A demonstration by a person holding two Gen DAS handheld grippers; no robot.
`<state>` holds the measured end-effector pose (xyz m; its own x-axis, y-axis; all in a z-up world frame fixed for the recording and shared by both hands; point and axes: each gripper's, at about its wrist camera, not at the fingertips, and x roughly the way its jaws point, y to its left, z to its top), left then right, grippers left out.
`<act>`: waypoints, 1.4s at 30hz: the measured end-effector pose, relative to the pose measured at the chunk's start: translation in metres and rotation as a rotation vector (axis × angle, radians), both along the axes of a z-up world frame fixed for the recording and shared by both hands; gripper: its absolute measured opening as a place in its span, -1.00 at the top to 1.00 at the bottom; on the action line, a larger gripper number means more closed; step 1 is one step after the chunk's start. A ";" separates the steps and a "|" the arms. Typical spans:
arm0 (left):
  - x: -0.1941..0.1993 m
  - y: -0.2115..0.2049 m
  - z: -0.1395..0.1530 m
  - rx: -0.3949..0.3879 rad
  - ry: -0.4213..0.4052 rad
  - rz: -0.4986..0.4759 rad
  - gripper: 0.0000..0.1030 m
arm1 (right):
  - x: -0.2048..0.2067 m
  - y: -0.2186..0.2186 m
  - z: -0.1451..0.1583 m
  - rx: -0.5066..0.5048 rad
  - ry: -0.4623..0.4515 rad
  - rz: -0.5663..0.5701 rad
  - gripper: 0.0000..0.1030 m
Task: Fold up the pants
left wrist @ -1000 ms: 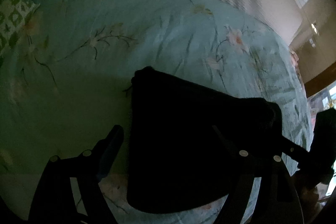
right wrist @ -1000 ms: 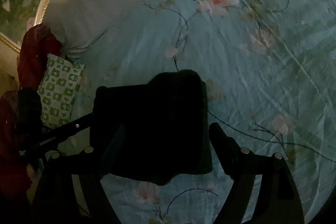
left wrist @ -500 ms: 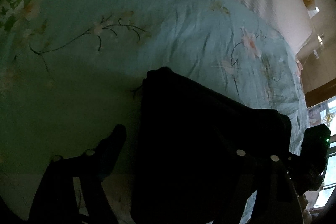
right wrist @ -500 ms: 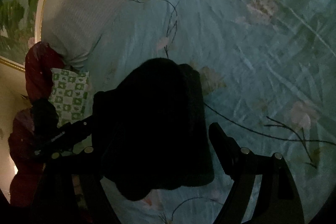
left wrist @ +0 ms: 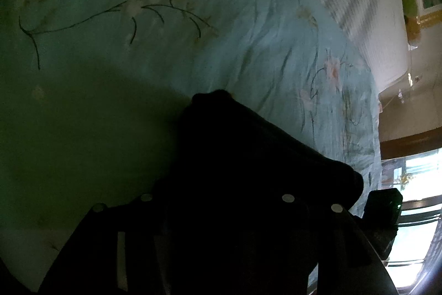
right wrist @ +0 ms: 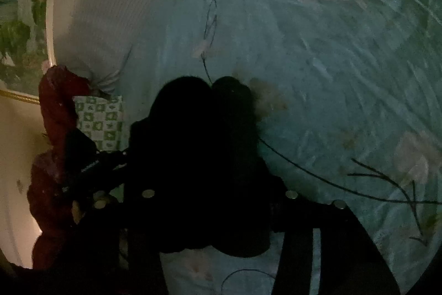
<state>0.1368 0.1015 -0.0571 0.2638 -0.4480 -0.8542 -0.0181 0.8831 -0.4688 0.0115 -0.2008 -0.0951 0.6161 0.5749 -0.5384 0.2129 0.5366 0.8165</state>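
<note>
The black pants [left wrist: 248,156] are a folded dark bundle on the light blue flowered bedspread. In the left wrist view they fill the space between my left gripper's fingers [left wrist: 221,201]; the jaws look closed in on the cloth. In the right wrist view the pants [right wrist: 201,151] bulge up in two rounded folds between my right gripper's fingers [right wrist: 218,195], which also look closed on the cloth. The fingertips of both grippers are hidden by the dark fabric. The other gripper shows at the edge of each view: the right one in the left wrist view [left wrist: 384,209], the left one in the right wrist view [right wrist: 91,165].
The flowered bedspread [right wrist: 331,60] covers the bed. A white striped pillow [right wrist: 110,4] lies at the head. A green-and-white checked cushion [right wrist: 102,120] and a red garment [right wrist: 55,107] lie at the left. A bright window [left wrist: 414,184] stands past the bed's edge.
Both grippers have moved in on the pants and their jaws have narrowed onto the cloth. The pants have bunched up higher and now fill the lower middle of both views.
</note>
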 end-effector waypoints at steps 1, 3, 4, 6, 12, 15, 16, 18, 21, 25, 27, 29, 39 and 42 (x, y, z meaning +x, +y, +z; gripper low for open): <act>0.000 0.000 0.000 -0.002 0.002 0.001 0.05 | 0.000 0.000 0.001 -0.003 0.000 0.000 0.07; -0.003 0.002 0.002 -0.011 0.012 0.010 -0.14 | 0.001 0.003 0.004 -0.021 -0.001 0.009 0.05; -0.006 0.004 0.003 -0.014 0.015 0.013 -0.19 | 0.002 0.004 0.005 -0.024 0.004 0.016 0.02; -0.012 0.007 0.008 0.004 0.013 0.013 -0.29 | 0.003 0.004 0.007 -0.028 0.015 0.028 -0.06; -0.036 0.012 0.019 0.027 0.010 -0.010 -0.44 | 0.004 0.007 0.012 -0.049 0.022 0.043 -0.14; -0.042 0.006 0.011 0.071 0.021 -0.027 -0.40 | 0.005 0.009 0.010 -0.047 0.021 0.044 -0.16; -0.043 0.005 0.009 0.078 0.018 -0.028 -0.34 | 0.005 0.009 0.008 -0.047 0.021 0.047 -0.16; -0.041 0.002 0.005 0.060 0.018 -0.037 -0.01 | 0.007 0.011 0.005 -0.051 0.018 0.061 -0.16; -0.039 0.000 -0.001 0.057 0.024 -0.026 0.08 | 0.007 0.009 0.000 -0.030 0.008 0.077 -0.14; -0.046 -0.001 0.006 0.039 -0.002 -0.028 0.34 | 0.007 0.010 0.006 -0.039 -0.016 0.095 0.08; -0.049 0.000 0.011 0.035 -0.016 -0.025 0.44 | 0.006 0.012 0.013 -0.054 -0.033 0.106 0.15; -0.052 0.001 0.021 0.030 -0.037 -0.017 0.47 | 0.007 0.015 0.023 -0.077 -0.053 0.120 0.19; -0.042 0.020 0.074 0.085 -0.164 0.055 0.49 | 0.054 0.039 0.077 -0.171 -0.171 0.198 0.22; -0.030 0.031 0.078 0.097 -0.166 0.086 0.49 | 0.078 0.044 0.083 -0.192 -0.180 0.220 0.22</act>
<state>0.1069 0.1323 0.0211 0.4381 -0.3354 -0.8340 -0.0256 0.9228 -0.3845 0.0891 -0.1565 -0.0119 0.5837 0.6032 -0.5435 -0.0630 0.7010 0.7104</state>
